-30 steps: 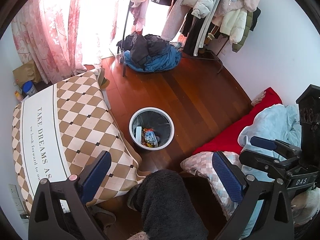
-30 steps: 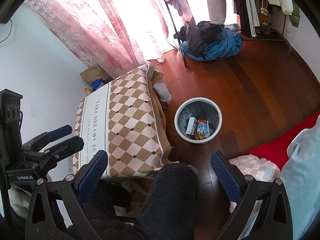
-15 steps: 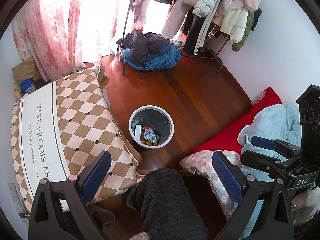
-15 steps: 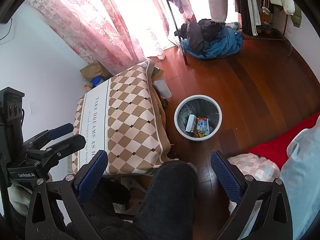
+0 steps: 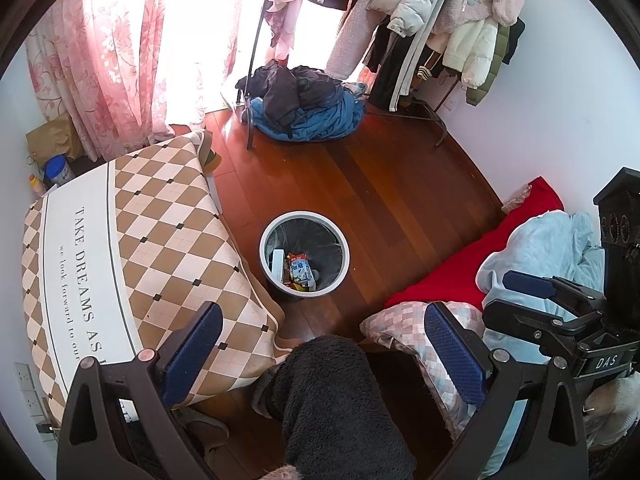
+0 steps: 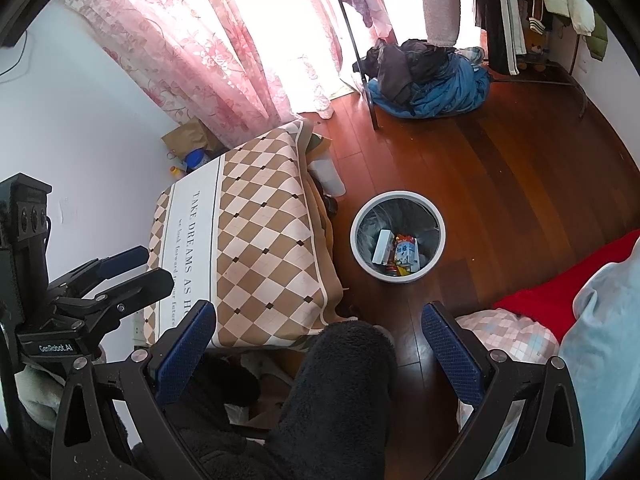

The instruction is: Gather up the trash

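Observation:
A round white trash bin (image 5: 265, 240) (image 6: 439, 227) with a dark liner stands on the wooden floor. Inside it lie a white box (image 5: 277, 261) (image 6: 382, 246) and colourful snack wrappers (image 5: 299, 273) (image 6: 405, 256). My left gripper (image 5: 323, 354) is open, high above the floor and nearer than the bin, with nothing between its blue pads. My right gripper (image 6: 320, 352) is also open and empty. Each gripper shows at the edge of the other's view. A person's dark fleece-clad leg (image 5: 340, 408) (image 6: 340, 392) fills the gap below both.
A low table under a checked cloth (image 5: 120, 248) (image 6: 256, 236) stands left of the bin. Red and light-blue bedding (image 5: 532, 240) (image 6: 592, 292) lies to the right. A clothes pile (image 5: 304, 104) and a loaded coat rack (image 5: 432, 20) stand at the back by pink curtains.
Both views have drifted slightly, with the bin sliding a little lower in the frames. The grippers stay open and empty.

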Demonstrator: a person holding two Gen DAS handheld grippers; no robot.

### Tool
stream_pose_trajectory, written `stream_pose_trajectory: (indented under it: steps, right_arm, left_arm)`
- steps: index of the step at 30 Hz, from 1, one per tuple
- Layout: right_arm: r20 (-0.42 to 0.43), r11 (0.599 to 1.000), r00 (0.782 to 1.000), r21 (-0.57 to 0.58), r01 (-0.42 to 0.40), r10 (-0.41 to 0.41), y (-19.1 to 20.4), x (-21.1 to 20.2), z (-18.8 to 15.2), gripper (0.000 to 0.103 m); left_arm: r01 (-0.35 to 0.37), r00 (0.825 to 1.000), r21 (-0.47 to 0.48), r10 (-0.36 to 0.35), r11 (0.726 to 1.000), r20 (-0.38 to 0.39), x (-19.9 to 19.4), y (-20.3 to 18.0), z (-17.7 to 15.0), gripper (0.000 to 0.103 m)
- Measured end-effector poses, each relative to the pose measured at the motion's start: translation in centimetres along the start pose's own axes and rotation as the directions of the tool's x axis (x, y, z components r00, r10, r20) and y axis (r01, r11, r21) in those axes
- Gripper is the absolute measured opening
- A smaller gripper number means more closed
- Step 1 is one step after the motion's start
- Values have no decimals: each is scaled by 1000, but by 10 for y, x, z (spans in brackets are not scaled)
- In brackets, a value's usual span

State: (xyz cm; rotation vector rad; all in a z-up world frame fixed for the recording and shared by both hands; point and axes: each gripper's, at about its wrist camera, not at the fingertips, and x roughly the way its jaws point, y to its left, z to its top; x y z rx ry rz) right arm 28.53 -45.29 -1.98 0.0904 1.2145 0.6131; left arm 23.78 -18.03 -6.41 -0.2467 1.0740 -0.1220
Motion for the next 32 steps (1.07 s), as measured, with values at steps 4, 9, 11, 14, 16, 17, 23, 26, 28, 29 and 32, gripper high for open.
stream_pose_trajectory:
  steps: [4, 9, 11, 14, 16, 17, 23, 26, 28, 29, 32]
  right_arm:
    - [1, 1000, 1000, -1, -1, 2, 1, 0, 0, 103]
    - [2, 1000, 1000, -3, -2, 2, 2, 0, 0, 103]
    - [-2, 1000, 1000, -10, -2, 2, 2, -1, 1, 103]
    - [-4, 1000, 1000, -19, -4, 4, 1, -3, 3, 103]
    - [-6, 1000, 1000, -23, -6, 6, 0, -3, 4, 103]
    - [-6, 1000, 1000, -22, -5, 5, 1, -3, 4, 103]
    - [-6, 1000, 1000, -23, -5, 5, 1, -4, 4, 103]
    - [-5, 1000, 1000, -23, -5, 5, 2, -3, 4, 103]
    - [-6, 1000, 1000, -22, -6, 6, 2, -3, 4, 103]
    - [-6, 1000, 1000, -23, -5, 4, 2, -3, 4, 103]
    - [-6, 1000, 1000, -21, -5, 5, 3, -3, 3, 103]
  left_arm:
    - [-1, 1000, -1, 1, 1000, 0, 0, 0, 0, 103]
    - [-4, 1000, -5, 4, 1000, -1, -1, 1, -1, 103]
    - [-4, 1000, -9, 4, 1000, 0, -1, 3, -3, 103]
    - [-3, 1000, -5, 3, 1000, 0, -2, 3, -3, 103]
    - [-2, 1000, -4, 2, 1000, 0, -2, 3, -2, 103]
    - [-2, 1000, -4, 2, 1000, 1, -2, 4, -3, 103]
    - [-3, 1000, -5, 3, 1000, 0, -1, 3, -2, 103]
    - [-2, 1000, -7, 2, 1000, -2, -2, 3, -2, 103]
    - [1, 1000, -9, -1, 1000, 3, -3, 3, -2, 103]
    - [1, 1000, -10, -1, 1000, 7, -5, 3, -3, 103]
    - [2, 1000, -11, -2, 1000, 6, -6, 0, -4, 103]
